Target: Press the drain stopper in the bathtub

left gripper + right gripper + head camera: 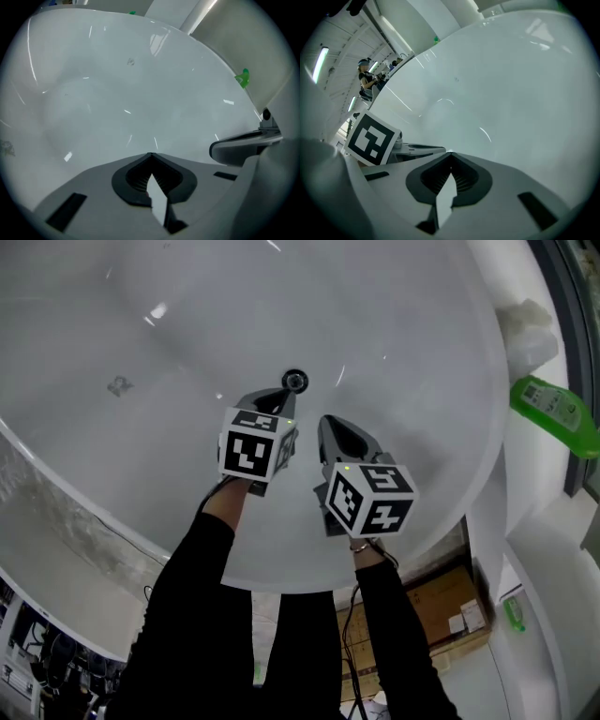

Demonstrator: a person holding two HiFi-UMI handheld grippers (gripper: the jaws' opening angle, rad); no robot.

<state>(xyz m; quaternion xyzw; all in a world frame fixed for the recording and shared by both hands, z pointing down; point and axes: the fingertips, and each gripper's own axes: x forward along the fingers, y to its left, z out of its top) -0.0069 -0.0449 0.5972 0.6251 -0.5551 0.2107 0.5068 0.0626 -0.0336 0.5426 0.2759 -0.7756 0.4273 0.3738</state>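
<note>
The white bathtub fills the head view, with a small round dark drain stopper on its bottom. My left gripper hangs just short of the stopper, its tip pointing at it, jaws shut and empty. My right gripper is beside it on the right, a little farther back, also shut and empty. In the left gripper view the shut jaws of the left gripper face bare tub wall, and the right gripper shows at the right. The right gripper view shows its own closed tip and the left gripper's marker cube. Neither gripper view shows the stopper.
A green bottle lies on the ledge right of the tub, also seen as the green bottle in the left gripper view. A cardboard box sits on the floor below the tub rim. People stand far off.
</note>
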